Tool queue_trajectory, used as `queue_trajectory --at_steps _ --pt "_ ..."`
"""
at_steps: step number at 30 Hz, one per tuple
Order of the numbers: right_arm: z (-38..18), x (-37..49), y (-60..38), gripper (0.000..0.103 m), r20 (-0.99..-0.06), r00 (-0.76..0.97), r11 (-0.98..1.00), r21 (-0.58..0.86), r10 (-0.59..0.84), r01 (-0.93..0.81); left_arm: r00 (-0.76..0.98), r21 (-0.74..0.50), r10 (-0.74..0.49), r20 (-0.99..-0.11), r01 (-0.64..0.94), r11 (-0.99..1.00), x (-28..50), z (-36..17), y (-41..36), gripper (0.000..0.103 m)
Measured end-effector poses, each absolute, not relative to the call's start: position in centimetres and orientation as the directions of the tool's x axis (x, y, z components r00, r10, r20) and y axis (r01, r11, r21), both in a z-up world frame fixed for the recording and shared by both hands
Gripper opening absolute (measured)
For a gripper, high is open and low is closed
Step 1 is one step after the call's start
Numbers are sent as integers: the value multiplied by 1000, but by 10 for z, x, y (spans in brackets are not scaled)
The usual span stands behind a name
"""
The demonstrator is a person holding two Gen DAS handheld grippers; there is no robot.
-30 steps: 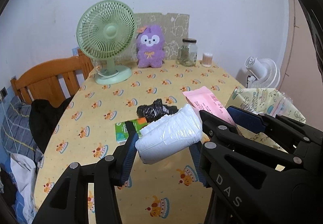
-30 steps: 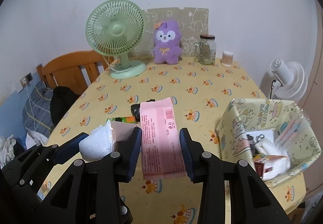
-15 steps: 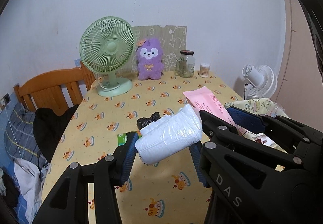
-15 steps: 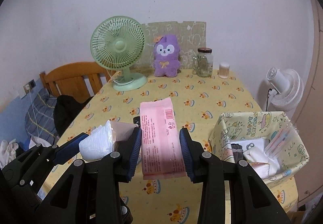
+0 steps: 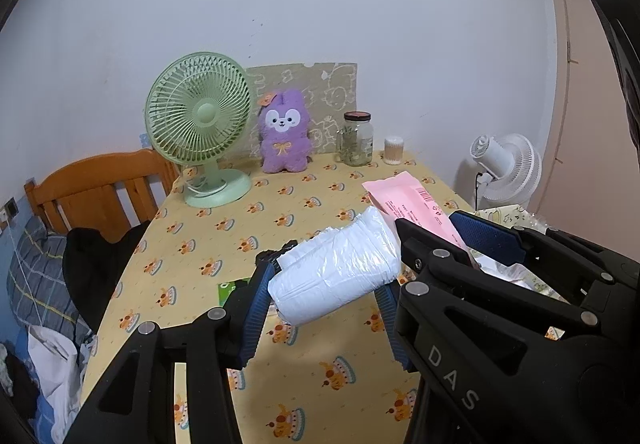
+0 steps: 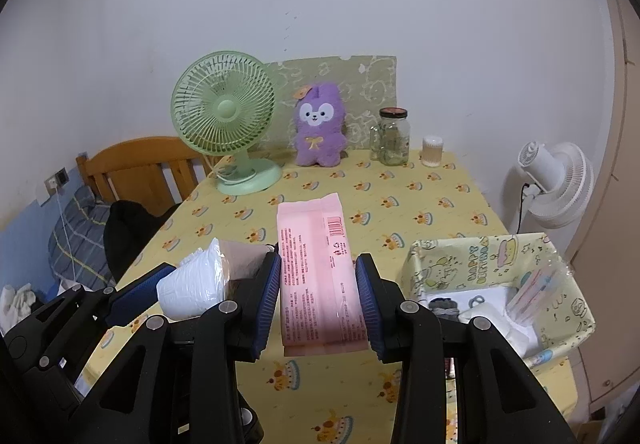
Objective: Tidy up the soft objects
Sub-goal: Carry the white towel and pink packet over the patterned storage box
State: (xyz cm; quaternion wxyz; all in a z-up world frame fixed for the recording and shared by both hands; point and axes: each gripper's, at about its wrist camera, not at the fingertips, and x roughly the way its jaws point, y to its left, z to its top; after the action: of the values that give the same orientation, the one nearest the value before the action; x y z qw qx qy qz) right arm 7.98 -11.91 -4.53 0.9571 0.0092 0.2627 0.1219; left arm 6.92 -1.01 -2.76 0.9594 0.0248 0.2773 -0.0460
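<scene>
My left gripper is shut on a white wrapped diaper pack, held above the yellow table. It also shows in the right wrist view. My right gripper is shut on a flat pink packet, seen also in the left wrist view. Both grippers sit side by side above the table's near edge. A fabric basket with several soft items stands at the right. A purple plush bunny sits at the far edge.
A green desk fan, a glass jar and a cotton swab tub stand at the back. A black item and a green packet lie under the left gripper. A wooden chair stands left, a white fan right.
Both grippers have risen and pulled back from the table with their loads. The table and basket now look lower and farther away.
</scene>
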Motion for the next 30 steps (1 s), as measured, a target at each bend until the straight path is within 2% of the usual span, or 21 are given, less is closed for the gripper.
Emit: queue_trajectory --at_steps 22,30 --pt "-40 91 -172 42 -479 852 977 128 213 -172 844 73 -98 -527 160 985 84 -19 -58 53" --pt "-43 96 -198 42 -486 858 986 111 165 -127 835 58 -147 -531 209 976 95 -24 -85 53"
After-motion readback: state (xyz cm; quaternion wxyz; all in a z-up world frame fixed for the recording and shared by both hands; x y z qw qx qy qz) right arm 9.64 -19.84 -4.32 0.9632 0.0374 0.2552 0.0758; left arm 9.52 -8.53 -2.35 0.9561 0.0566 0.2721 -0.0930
